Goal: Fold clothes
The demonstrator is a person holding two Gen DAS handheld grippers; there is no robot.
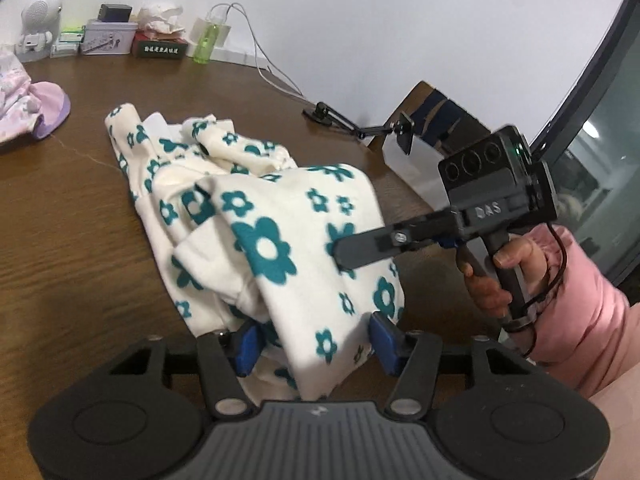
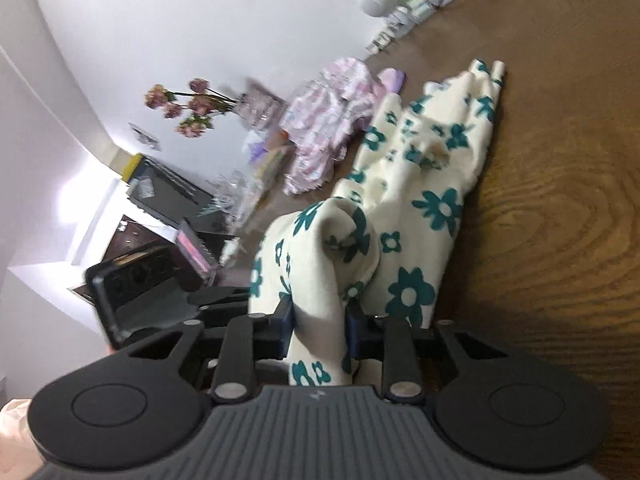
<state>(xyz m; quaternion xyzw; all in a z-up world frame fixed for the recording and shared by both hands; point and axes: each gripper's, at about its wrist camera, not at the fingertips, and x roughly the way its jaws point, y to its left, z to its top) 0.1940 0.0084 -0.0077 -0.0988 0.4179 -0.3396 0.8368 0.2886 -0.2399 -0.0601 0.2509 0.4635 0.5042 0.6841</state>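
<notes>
A cream garment with teal flowers lies bunched on the brown wooden table. Its near end rises off the table between the blue pads of my left gripper, whose jaws stand wide apart and do not visibly press the cloth. In the right wrist view the same garment stretches away, and my right gripper is shut on a bunched fold of it. From the left wrist view, the right gripper's fingers reach into the cloth from the right, held by a hand in a pink sleeve.
A pink patterned garment lies at the table's far left. Boxes, a tissue pack and a green bottle line the back wall. A black phone-holder arm stands at the right edge. Dried flowers show beyond.
</notes>
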